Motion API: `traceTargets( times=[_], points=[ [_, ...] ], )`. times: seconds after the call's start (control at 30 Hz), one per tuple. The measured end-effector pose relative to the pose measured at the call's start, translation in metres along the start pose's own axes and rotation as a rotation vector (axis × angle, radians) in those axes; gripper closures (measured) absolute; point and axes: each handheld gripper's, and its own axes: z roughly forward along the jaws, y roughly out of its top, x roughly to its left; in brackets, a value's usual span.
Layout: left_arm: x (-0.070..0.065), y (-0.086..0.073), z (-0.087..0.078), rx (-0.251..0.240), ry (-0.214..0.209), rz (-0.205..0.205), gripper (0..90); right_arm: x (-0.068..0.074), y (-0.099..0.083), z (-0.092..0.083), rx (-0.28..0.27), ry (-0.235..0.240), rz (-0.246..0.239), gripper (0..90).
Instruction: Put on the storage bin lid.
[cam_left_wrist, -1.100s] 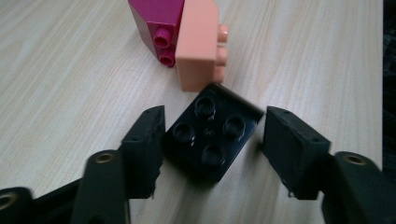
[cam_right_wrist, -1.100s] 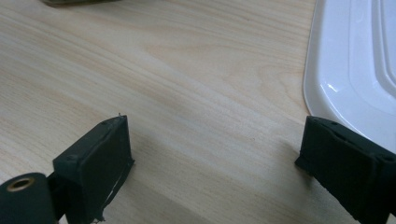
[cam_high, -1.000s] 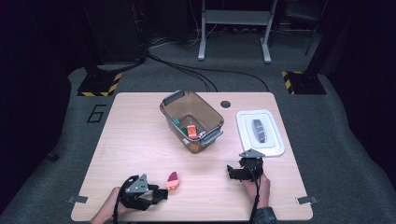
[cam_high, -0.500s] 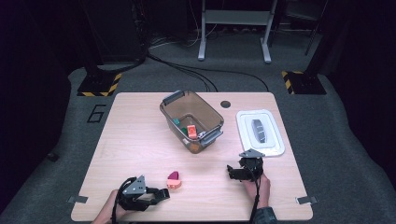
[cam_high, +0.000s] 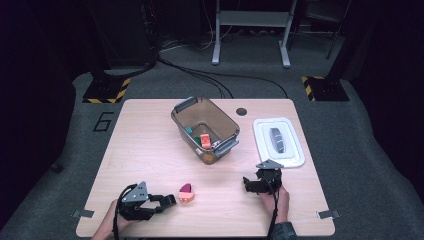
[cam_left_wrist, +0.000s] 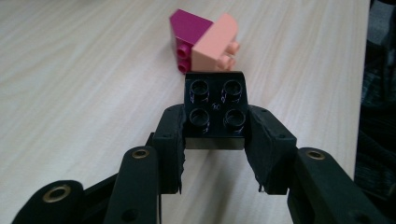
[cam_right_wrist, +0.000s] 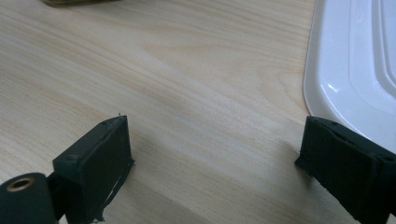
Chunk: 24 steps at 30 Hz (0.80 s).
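A black four-stud brick (cam_left_wrist: 215, 109) sits between the pads of my left gripper (cam_left_wrist: 215, 126), studs facing the camera; the jaws have just been closing and now press its two sides. Just beyond it a magenta and peach pair of joined bricks (cam_left_wrist: 205, 39) lies on the table (cam_left_wrist: 84, 70). From above, the left gripper (cam_high: 167, 201) is at the front left, right beside that pair (cam_high: 186, 193). My right gripper (cam_high: 257, 181) rests at the front right, open, and its jaws (cam_right_wrist: 217, 140) stand wide over bare wood.
A clear brown bin (cam_high: 227, 131) with grey handles stands mid-table and holds several small bricks, one orange (cam_high: 205, 140). A white lid (cam_high: 278, 142) with a dark handle lies to its right, close to the right gripper's jaw (cam_right_wrist: 355, 70).
The left gripper has shifted only slightly beside the magenta and peach bricks. The right gripper has stayed where it was.
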Motion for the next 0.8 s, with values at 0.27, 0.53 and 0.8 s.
traceTargets(
  times=[0.27, 0.53, 0.8],
  points=[
    [0.02, 0.012, -0.003, -0.021, 0.047, -0.056, 59.0, 0.0, 0.0, 0.0, 0.0, 0.0, 0.001, 7.8],
    [0.038, 0.027, -0.005, -0.037, 0.081, -0.108, 59.0, 0.0, 0.0, 0.0, 0.001, 0.0, 0.001, 7.9],
    [0.054, 0.044, -0.01, -0.057, 0.091, -0.152, 59.0, 0.0, 0.0, 0.0, 0.001, 0.0, 0.002, 7.9]
  ],
)
